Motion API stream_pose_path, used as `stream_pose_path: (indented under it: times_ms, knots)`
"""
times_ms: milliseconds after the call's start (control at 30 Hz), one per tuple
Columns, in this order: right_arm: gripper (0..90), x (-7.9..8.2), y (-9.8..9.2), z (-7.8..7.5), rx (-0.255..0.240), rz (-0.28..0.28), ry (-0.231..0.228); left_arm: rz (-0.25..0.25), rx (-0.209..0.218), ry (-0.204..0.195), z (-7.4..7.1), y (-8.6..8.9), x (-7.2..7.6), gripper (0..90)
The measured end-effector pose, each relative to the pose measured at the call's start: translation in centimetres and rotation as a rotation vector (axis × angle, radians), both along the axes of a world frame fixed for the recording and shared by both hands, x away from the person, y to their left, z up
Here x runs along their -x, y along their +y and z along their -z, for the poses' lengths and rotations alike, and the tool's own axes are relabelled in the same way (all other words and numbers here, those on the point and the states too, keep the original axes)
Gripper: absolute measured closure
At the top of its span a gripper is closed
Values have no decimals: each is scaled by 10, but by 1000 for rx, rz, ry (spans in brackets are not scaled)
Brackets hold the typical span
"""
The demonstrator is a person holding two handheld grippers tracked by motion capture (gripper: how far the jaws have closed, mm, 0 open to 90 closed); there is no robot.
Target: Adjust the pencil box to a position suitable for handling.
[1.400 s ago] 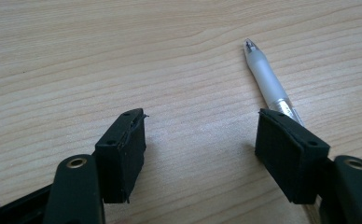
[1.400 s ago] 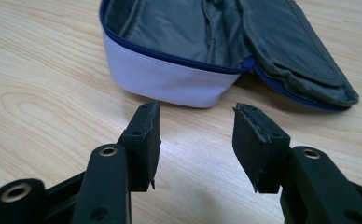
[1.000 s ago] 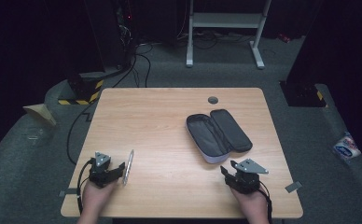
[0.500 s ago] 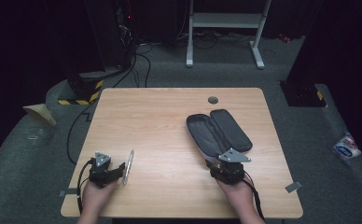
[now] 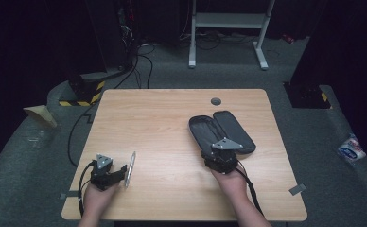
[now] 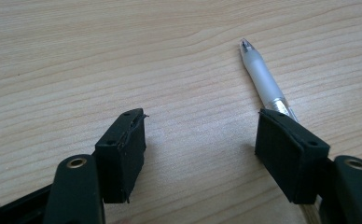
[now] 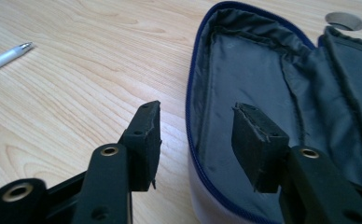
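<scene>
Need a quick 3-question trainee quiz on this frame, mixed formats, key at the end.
1. True or false: the pencil case on the table lies zipped shut.
2. Which gripper stands nearer the pen? A) the left gripper B) the right gripper C) both equally near
3. Fill in: in the right gripper view, the near rim of the pencil case runs between the two ____ jaws.

Key
1. False: it lies open, with its dark lining showing.
2. A: in the left gripper view the pen lies beside one jaw, not between the two.
3. open: the jaws straddle the rim, apart and not clamped on it.
</scene>
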State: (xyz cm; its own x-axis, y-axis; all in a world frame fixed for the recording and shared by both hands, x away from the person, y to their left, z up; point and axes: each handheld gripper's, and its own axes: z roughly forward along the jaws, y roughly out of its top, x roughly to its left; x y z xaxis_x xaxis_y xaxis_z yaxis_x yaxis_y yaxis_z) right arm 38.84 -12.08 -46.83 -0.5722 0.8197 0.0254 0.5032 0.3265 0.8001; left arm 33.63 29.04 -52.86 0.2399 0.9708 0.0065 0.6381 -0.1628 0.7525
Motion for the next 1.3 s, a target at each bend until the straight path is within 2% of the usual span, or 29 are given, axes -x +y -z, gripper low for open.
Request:
stream_pose_path:
  times_ms: [167,333,433,467,600,667,700,833,1067,1167,1233,1300]
  knots:
    - [629,-7,13,6,36,-13,22,0,0,0,0,0,0,334]
    - [703,-9,11,12,57,-3,45,1,0,0,0,0,0,334]
    - [735,-7,8,15,58,-14,46,3,0,0,0,0,0,334]
    - [771,-3,5,18,56,-18,50,5,0,1,0,0,0,334]
    - [817,6,-1,26,52,-38,47,7,0,1,0,0,0,334]
    - [822,8,-2,27,55,-44,44,7,0,1,0,0,0,334]
    - [826,15,-5,30,58,-59,36,7,0,1,0,0,0,334]
    - [826,22,-10,31,49,-75,25,4,2,2,0,0,0,334]
    - [814,45,-24,31,58,-115,-3,0,2,2,0,-1,0,333]
    - [799,53,-31,34,35,-103,-10,-3,2,1,0,-1,0,333]
    - [790,56,-34,37,35,-104,-14,-3,0,0,0,-1,0,333]
    - [786,58,-37,36,55,-108,-19,-3,-2,1,0,-1,1,333]
